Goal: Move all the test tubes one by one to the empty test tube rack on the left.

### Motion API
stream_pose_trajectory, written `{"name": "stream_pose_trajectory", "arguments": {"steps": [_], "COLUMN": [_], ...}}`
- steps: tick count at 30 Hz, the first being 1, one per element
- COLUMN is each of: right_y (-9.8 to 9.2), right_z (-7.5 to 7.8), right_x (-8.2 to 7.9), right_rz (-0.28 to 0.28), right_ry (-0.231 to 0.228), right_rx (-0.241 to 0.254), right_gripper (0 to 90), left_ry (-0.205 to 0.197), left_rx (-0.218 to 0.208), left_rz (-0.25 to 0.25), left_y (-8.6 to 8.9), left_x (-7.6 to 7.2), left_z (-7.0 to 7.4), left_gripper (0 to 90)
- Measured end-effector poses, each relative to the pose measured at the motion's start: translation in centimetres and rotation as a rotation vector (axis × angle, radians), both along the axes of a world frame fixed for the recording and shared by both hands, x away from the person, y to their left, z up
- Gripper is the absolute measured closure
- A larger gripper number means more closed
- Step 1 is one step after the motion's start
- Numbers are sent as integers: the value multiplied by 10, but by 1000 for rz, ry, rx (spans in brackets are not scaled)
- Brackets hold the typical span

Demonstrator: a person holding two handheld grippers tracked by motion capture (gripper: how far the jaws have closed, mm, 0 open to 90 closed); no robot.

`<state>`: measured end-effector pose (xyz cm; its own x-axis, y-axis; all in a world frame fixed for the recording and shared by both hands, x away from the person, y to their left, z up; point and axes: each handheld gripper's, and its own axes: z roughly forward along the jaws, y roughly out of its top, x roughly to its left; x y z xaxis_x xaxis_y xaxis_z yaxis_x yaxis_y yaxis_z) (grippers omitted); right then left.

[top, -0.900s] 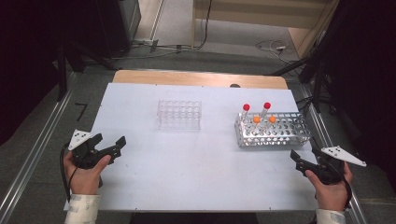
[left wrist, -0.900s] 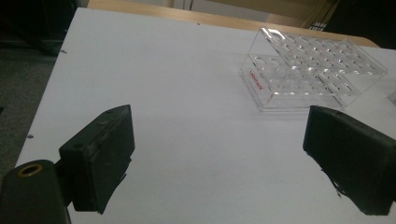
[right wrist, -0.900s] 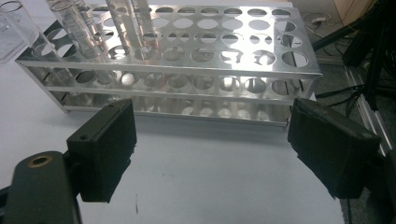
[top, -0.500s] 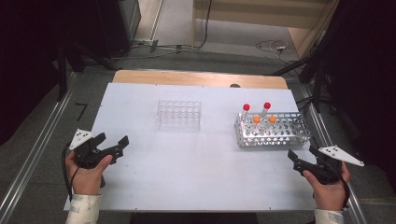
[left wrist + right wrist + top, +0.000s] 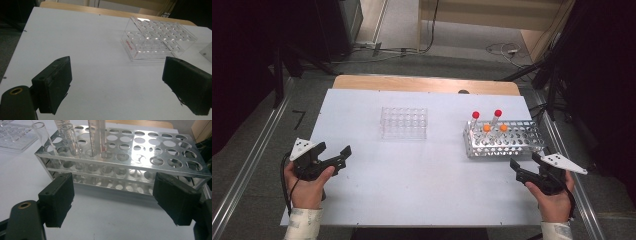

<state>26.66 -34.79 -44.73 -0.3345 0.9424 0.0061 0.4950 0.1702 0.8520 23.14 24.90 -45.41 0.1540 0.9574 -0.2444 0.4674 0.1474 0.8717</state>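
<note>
White table (image 5: pixel 412 200), clear rack (image 5: pixel 157 37) with unreadable red label, both hand-held grippers (image 5: pixel 334 157) (image 5: pixel 524 167) wide, empty.

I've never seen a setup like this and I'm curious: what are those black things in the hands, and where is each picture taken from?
A person sits at a white table holding a hand-operated two-jaw tool in each hand: the left gripper and the right gripper. Both are open and hold nothing. One picture looks down from above; the other two come from cameras riding on each gripper, looking along its black jaws. On the table stand a clear plastic rack, with no tubes in it, and a metal rack holding four tubes, two red-capped, two orange-capped.
</note>
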Motion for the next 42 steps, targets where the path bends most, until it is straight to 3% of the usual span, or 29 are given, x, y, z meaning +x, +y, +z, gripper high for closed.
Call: {"name": "stream_pose_trajectory", "arguments": {"steps": [15, 30, 42], "right_y": [16, 39, 52], "right_z": [-1, -1, -8], "right_x": [9, 25, 37], "right_rz": [38, 68, 85], "right_ry": [3, -21, -47], "right_rx": [-9, -34, -34], "right_gripper": [171, 252, 424], "left_ry": [6, 14, 22], "left_rx": [-15, -9, -21], "left_rz": [-15, -22, -24], "left_y": [-3, -6, -6], "left_x": [1, 2, 3], "left_z": [0, -2, -3], "left_gripper": [97, 96, 97]}}
